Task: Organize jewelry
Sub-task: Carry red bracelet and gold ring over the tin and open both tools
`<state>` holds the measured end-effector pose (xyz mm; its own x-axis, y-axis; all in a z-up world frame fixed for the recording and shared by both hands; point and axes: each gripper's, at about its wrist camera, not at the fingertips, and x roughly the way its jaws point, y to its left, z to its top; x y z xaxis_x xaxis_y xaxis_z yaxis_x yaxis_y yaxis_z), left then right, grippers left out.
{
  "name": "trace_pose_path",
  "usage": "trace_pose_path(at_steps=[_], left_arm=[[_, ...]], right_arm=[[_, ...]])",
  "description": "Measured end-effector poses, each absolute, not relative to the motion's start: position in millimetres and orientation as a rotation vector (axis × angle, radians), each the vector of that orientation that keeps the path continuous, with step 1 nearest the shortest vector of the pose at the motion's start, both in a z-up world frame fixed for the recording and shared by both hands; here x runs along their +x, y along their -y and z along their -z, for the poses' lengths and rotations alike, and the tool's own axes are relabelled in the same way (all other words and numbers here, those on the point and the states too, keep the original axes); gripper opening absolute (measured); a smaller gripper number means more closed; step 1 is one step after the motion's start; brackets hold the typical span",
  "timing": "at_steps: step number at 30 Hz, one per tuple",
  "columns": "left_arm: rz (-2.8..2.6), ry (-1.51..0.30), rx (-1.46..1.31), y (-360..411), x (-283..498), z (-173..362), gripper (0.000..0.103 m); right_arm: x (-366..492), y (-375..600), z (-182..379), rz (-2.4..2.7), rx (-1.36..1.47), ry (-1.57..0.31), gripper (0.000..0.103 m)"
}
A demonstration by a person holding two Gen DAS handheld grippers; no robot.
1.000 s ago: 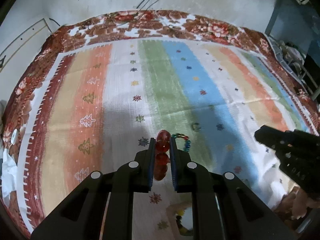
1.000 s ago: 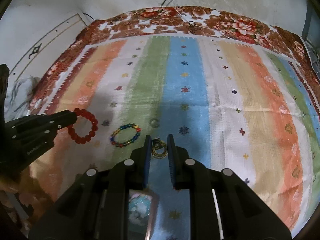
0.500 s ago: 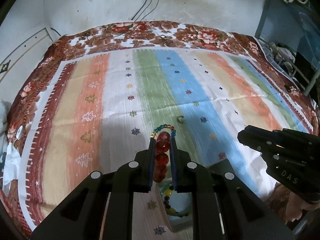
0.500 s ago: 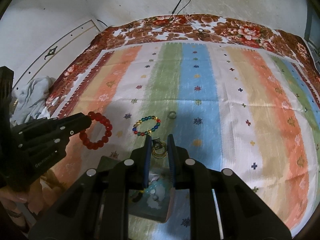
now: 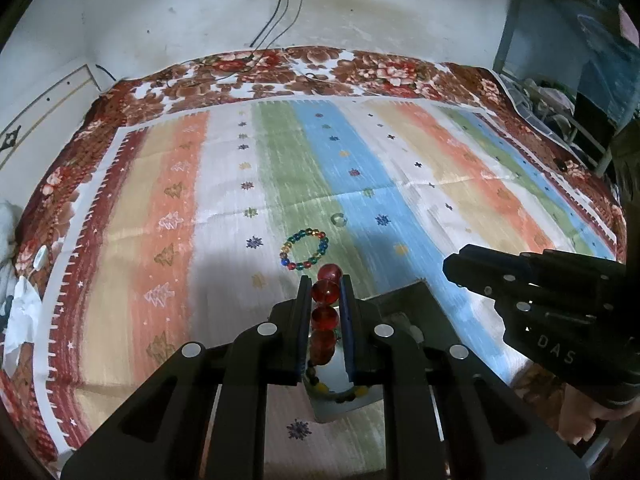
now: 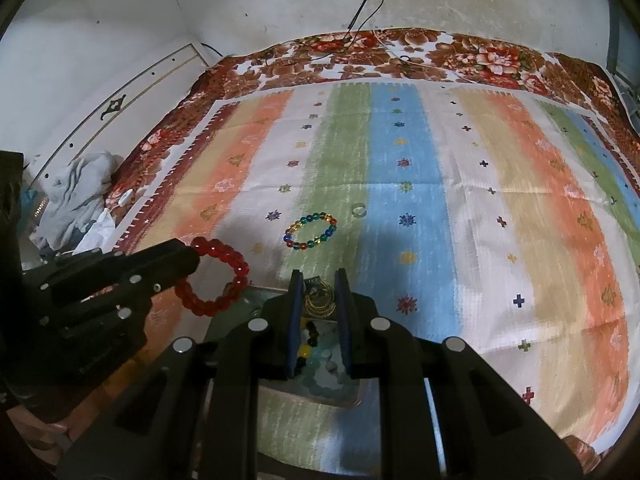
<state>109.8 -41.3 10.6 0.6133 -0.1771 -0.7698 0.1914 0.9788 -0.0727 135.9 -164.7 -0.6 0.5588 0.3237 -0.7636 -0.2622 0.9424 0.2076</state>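
My left gripper (image 5: 325, 284) is shut on a red bead bracelet (image 5: 325, 312), which also shows hanging from it in the right wrist view (image 6: 218, 276). My right gripper (image 6: 318, 280) is shut on gold hoop earrings (image 6: 319, 302). Both hover over an open jewelry box (image 6: 320, 372) that holds beads; it also shows in the left wrist view (image 5: 404, 308). A multicolour bead bracelet (image 5: 305, 250) lies on the striped cloth just beyond the box. A small clear ring (image 5: 339, 219) lies farther on.
The striped cloth (image 6: 400, 152) covers a floral bedspread (image 6: 400, 56). A heap of grey clothes (image 6: 76, 188) lies at the left edge. Cables (image 5: 280, 16) hang down the wall behind. A shelf with clutter (image 5: 560, 96) stands at the right.
Both grippers have pulled back toward me with their jewelry. The box has come into view under them, and the multicolour bracelet now lies farther ahead.
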Motion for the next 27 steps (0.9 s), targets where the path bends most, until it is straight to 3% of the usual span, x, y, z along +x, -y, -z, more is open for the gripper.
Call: trace_pose_path(at_steps=[27], left_arm=[[0.233,-0.906,0.034,50.2,107.0,-4.4,0.013]], right_arm=[[133.6,158.4,10.4,-0.367,0.056,-0.953,0.017]])
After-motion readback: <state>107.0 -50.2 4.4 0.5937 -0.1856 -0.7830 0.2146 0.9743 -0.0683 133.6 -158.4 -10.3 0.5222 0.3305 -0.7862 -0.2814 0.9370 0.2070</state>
